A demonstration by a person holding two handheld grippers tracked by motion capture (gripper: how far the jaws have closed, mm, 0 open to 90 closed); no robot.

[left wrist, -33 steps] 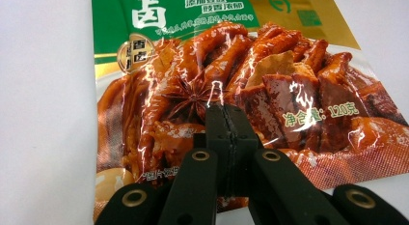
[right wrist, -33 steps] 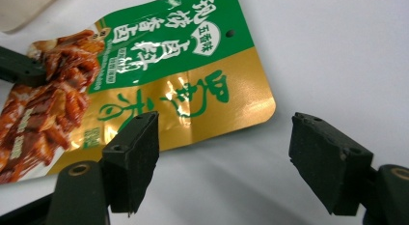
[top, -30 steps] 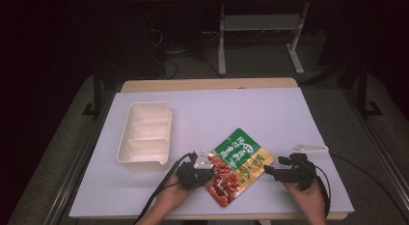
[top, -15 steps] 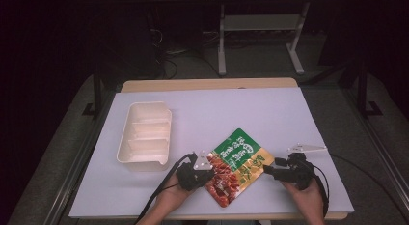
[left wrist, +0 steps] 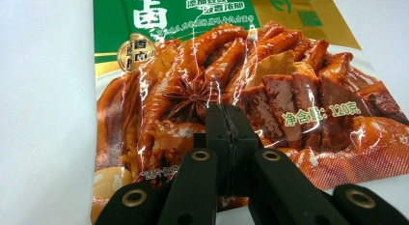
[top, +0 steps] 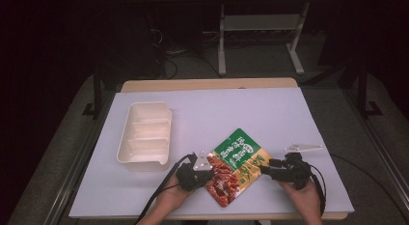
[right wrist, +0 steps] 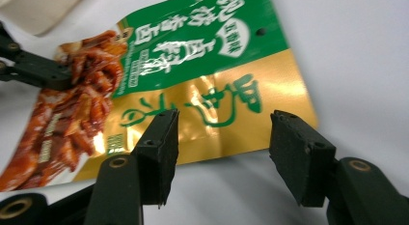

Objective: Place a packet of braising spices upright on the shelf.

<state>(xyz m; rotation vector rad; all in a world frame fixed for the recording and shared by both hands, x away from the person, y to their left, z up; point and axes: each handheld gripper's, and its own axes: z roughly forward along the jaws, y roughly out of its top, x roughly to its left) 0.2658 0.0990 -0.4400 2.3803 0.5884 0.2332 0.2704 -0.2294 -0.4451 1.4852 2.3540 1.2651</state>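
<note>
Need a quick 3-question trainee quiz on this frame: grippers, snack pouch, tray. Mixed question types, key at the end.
1. True or false: the left gripper is shut on the snack pouch.
2. The right gripper is: A) shut on the pouch's gold edge, B) open, with the gold edge in front of its jaws, C) inside the tray.
3. Fill in: in the high view the white divided tray lies to the pouch's ____ on the table, apart from it.

Key: 1 true, the jaws are closed together at the pouch's meat-picture end. 2 B, the jaws stand wide apart. 3 left.
</note>
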